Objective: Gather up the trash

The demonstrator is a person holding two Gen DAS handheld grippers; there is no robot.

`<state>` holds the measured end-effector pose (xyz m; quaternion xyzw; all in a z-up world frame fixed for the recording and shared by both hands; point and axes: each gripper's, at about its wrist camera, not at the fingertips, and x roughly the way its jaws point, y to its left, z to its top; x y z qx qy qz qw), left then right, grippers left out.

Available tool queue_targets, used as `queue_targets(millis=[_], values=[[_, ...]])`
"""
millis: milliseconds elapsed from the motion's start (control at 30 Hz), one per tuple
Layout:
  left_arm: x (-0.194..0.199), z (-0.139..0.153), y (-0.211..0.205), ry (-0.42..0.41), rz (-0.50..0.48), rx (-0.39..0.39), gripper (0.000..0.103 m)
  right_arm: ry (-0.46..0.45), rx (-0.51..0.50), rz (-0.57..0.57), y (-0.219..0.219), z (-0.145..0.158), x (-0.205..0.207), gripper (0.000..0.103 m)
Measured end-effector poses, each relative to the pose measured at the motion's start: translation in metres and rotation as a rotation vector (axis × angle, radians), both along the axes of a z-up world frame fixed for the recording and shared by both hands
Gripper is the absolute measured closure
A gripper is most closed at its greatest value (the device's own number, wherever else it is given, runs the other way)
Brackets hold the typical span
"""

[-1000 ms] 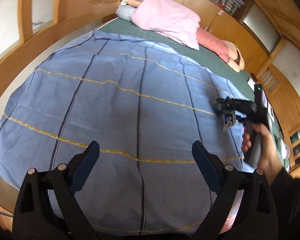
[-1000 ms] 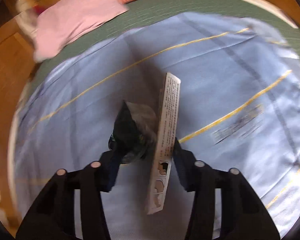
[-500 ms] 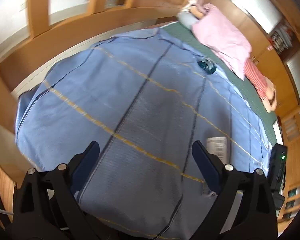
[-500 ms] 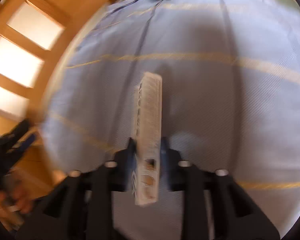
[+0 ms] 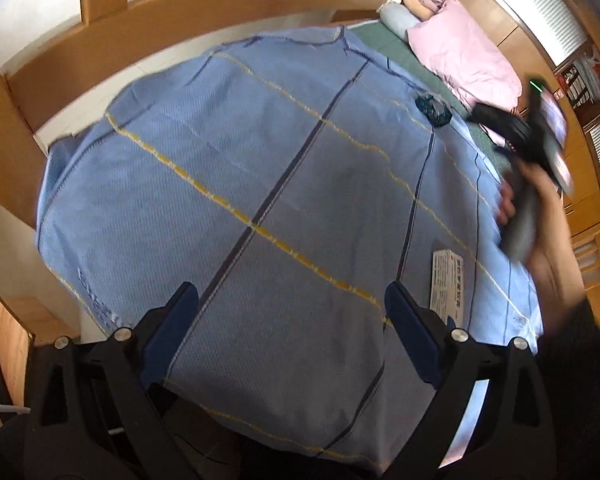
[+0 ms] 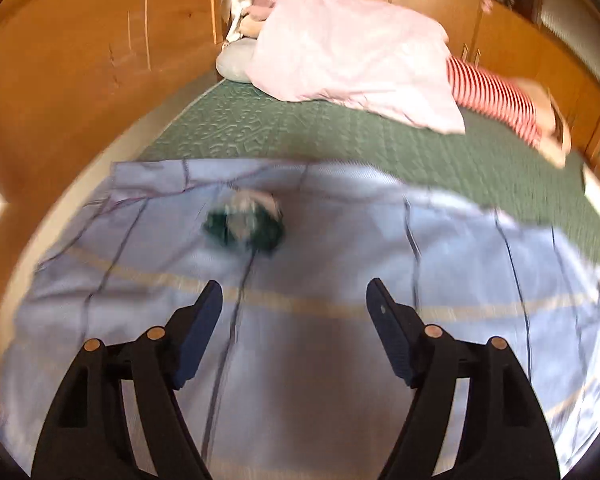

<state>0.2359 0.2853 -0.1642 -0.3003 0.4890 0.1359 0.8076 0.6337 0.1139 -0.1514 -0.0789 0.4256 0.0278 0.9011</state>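
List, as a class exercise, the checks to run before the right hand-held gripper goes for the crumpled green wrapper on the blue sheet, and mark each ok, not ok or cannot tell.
1. Right hand-held gripper empty, jaws just opened, nothing between them: ok.
2. Crumpled green wrapper in view ahead of the right hand-held gripper: ok.
3. Wrapper lying free on the blue sheet, nothing on top: ok.
4. Right view sharp enough to aim: not ok, blurred.
5. Left hand-held gripper open, empty, apart from the wrapper: ok.
6. Flat printed card collected: not ok, it lies on the sheet.
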Motion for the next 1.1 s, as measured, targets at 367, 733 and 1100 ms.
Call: queue_targets(millis=[367,733,1100], values=[[0.005,-0.013,0.008,0.048,0.028,-0.038,0.008,0.065,-0.007,0.058,0.036,-0.039,0.037,0.073],[0.054,-0.010,-0.089,-0.145,-0.382,-0.098,0.016,0.055,0.073,0.117,-0.101,0.075,-0.176,0.072],[0.126,-0.055,-0.189,0.059,-0.552,0.068,0.014,-0.003,0.151,-0.149,-0.303,0.089,-0.448,0.072]])
